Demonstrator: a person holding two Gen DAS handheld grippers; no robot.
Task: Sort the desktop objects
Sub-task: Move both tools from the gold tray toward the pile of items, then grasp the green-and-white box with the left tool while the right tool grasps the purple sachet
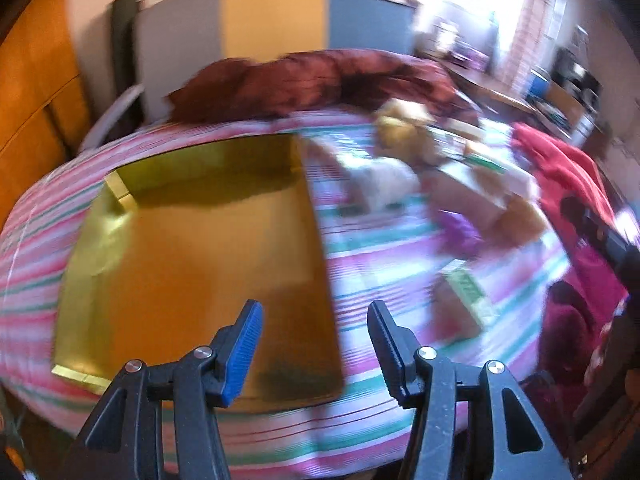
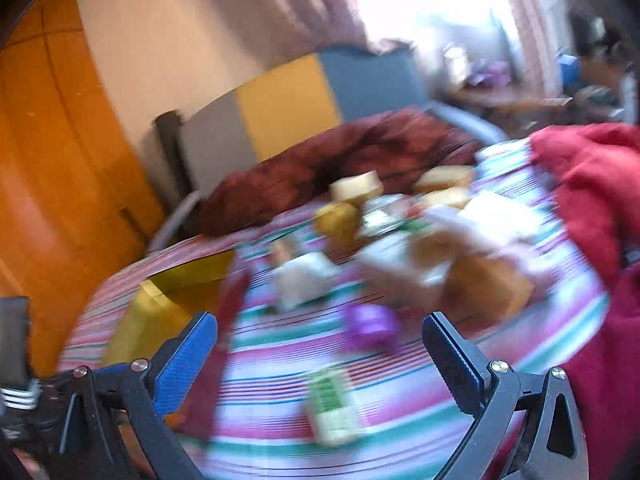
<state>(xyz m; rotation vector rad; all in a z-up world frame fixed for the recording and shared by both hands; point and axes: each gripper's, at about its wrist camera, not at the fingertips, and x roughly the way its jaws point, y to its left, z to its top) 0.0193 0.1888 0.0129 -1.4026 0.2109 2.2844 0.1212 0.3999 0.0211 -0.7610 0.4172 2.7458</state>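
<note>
Left claw (image 1: 316,344): spread, empty, above shallow gold cardboard tray (image 1: 100,240) on striped bedspread (image 1: 376,248). Right claw (image 2: 320,360): spread, empty, over green-and-white carton (image 2: 331,408); purple block (image 2: 370,326) beyond. Risk: heavy blur suggests fast motion; fingers may knock carton aside.

Left gripper (image 1: 316,344) hangs with jaws apart over the near edge of the gold tray (image 1: 80,304), its floor bare and open from above; striped sheet (image 1: 376,264) just right of it lies free; farther right a purple object (image 1: 460,232), a green-labelled box (image 1: 468,292) and blurred boxes (image 1: 480,188) crowd the way; red cloth (image 1: 560,168) walls the right side; right gripper (image 2: 320,356), jaws apart, faces that clutter.
</note>
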